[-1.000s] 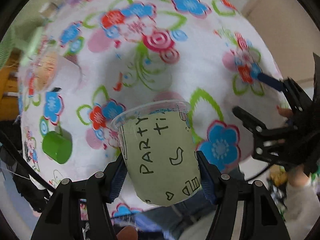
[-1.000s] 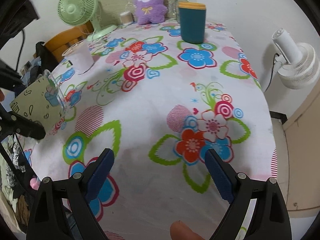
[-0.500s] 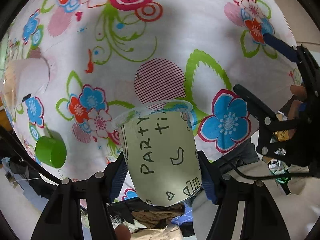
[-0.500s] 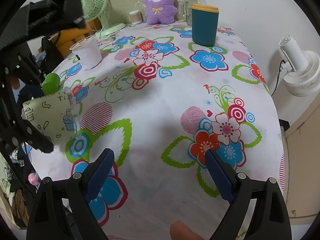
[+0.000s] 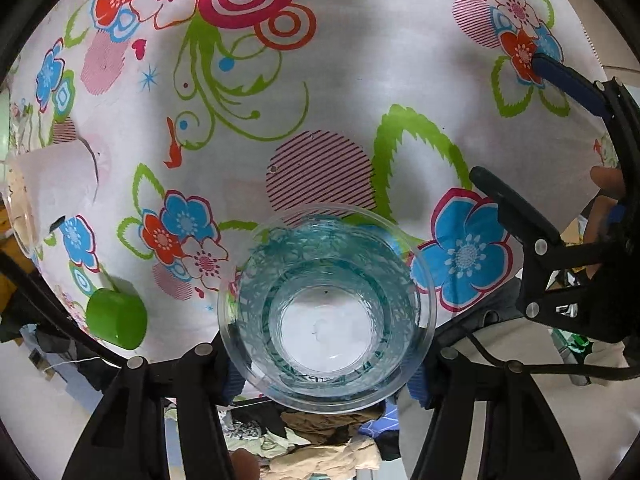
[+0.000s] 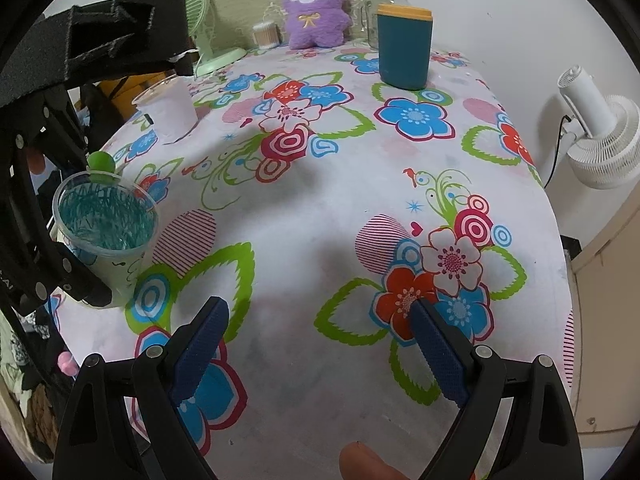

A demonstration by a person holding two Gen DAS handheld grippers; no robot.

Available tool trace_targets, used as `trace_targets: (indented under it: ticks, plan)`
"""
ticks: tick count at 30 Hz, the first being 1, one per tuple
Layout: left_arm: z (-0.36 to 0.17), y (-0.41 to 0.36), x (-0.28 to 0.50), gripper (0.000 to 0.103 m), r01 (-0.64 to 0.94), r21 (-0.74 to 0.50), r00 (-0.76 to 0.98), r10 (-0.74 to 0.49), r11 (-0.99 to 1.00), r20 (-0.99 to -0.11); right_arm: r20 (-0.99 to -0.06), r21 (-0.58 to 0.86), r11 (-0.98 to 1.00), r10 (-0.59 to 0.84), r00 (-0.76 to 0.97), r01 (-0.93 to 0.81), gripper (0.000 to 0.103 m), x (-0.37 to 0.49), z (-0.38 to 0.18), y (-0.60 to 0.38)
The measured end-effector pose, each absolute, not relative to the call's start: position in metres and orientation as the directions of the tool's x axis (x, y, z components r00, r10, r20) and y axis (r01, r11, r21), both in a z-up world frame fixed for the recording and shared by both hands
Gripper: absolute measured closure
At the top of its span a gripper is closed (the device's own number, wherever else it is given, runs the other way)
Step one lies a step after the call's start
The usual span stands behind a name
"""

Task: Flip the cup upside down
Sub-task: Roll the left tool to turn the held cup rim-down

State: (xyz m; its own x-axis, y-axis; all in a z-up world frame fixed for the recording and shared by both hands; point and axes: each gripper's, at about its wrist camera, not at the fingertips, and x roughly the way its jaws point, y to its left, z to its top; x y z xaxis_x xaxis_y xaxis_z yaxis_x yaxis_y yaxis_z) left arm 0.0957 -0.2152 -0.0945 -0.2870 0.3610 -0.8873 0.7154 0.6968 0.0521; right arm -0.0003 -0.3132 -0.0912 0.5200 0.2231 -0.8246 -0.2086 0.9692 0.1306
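A clear plastic cup [image 5: 326,312] with a pale green printed sleeve is held in my left gripper [image 5: 324,376], which is shut on its sides. In the left wrist view I look straight down into its open mouth. In the right wrist view the cup [image 6: 105,236] stands mouth up at the table's left edge, its base at or just above the cloth. My right gripper [image 6: 320,344] is open and empty over the front of the table, right of the cup.
The flowered tablecloth [image 6: 320,200] covers the table. A white cup [image 6: 166,110], a small green object [image 5: 117,317], a teal tumbler [image 6: 404,46], a glass jar [image 6: 376,4], a purple plush [image 6: 314,8] and a green fan [image 6: 188,8] stand on it. A white fan [image 6: 596,140] stands beyond the right edge.
My left gripper has turned the cup from lying sideways to mouth up and brought it lower toward the table's left edge. The right gripper stayed nearly still.
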Motion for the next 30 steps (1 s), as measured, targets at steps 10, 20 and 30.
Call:
trace_targets:
  ticks: [10,20,30]
  plan:
    - [-0.078,-0.191,0.071,0.023,0.685,0.084,-0.090,0.198,0.724,-0.976,-0.825,0.122,0.973,0.210,0.524,-0.198,0.010,-0.001,-0.091,-0.320]
    - [-0.077,-0.160,0.059,0.019,0.664,0.070,-0.011,0.103,0.745,-0.995,-0.821,0.120,0.974,0.206,0.533,-0.191,0.010,-0.004,-0.085,-0.316]
    - [-0.096,-0.155,0.047,0.046,0.652,0.021,-0.018,0.044,0.758,-0.999,-0.825,0.115,0.975,0.199,0.530,-0.188,0.010,-0.004,-0.085,-0.312]
